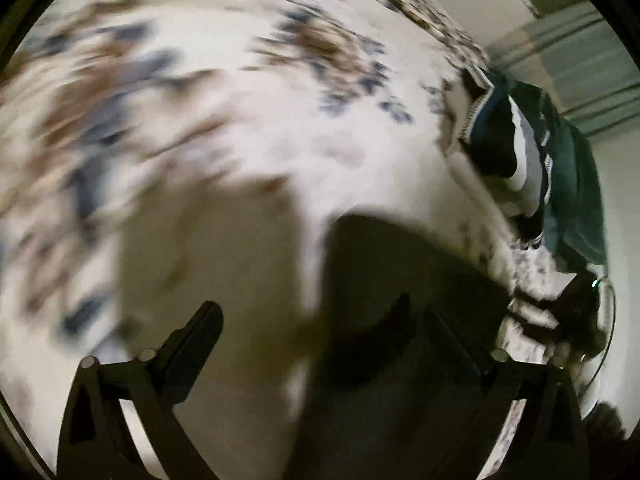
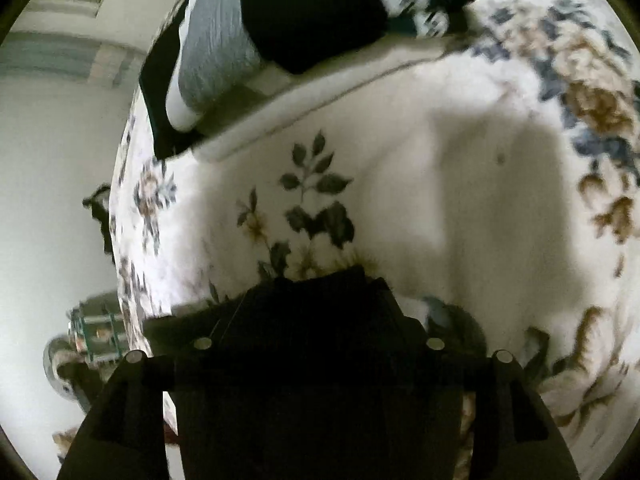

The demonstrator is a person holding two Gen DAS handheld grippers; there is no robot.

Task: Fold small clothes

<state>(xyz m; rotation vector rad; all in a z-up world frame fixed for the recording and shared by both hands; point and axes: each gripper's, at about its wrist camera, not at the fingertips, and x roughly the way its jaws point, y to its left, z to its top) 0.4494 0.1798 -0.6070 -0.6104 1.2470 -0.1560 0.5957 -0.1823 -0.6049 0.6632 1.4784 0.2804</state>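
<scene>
A black garment [image 1: 400, 300] lies on the flowered white bedspread [image 1: 240, 100] under my left gripper [image 1: 316, 320]. The left gripper's fingers stand wide apart, the right finger over the black cloth, nothing held. The view is motion blurred. My right gripper [image 2: 320, 280] is shut on the black garment [image 2: 320, 380], which fills the gap between its fingers and hides the tips. It hovers low over the bedspread [image 2: 480, 180].
A pile of clothes, black, grey, white and teal, lies at the bed's edge [image 1: 532, 160], also at the top of the right wrist view [image 2: 280, 20]. A white wall and floor lie beyond the bed [image 2: 48, 200]. A glass object [image 2: 96, 332] stands on the floor.
</scene>
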